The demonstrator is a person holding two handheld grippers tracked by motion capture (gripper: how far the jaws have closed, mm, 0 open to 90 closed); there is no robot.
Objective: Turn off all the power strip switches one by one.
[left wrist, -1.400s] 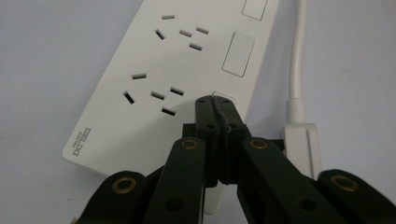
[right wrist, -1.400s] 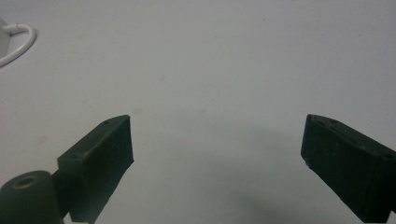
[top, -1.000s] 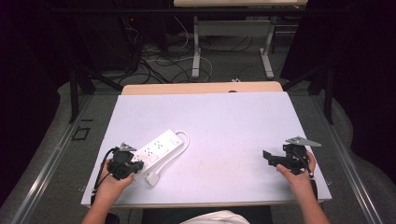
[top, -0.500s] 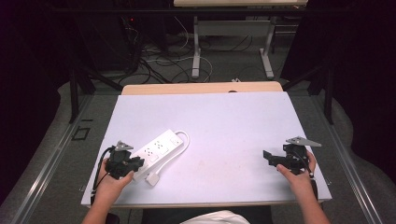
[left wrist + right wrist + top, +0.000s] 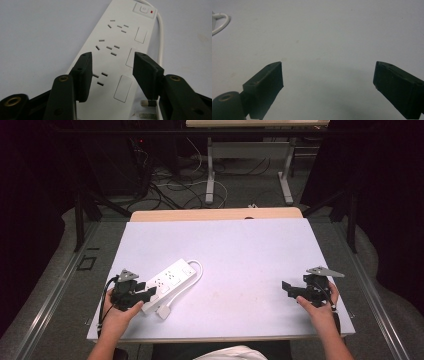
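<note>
Now my left gripper (image 5: 112, 72) hovers over the white power strip (image 5: 117, 52) at lower left — jaws apart, gripping nothing; my right gripper (image 5: 327, 82) gapes wide — lower right.

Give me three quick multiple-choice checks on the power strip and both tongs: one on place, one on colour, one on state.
1. Where is the power strip on the table?
A. front left, by the left tongs
B. far right corner
C. centre back

2. What colour is the mark beside its switch?
A. green
B. red
C. blue

3. How are the right tongs?
A. shut on the cable
B. shut on nothing
C. open over bare table

Answers: 1 A, the high view shows it by the person's left hand; 2 B, the left gripper view shows a red mark; 3 C, the right gripper view shows the jaws wide apart with nothing between.
</note>
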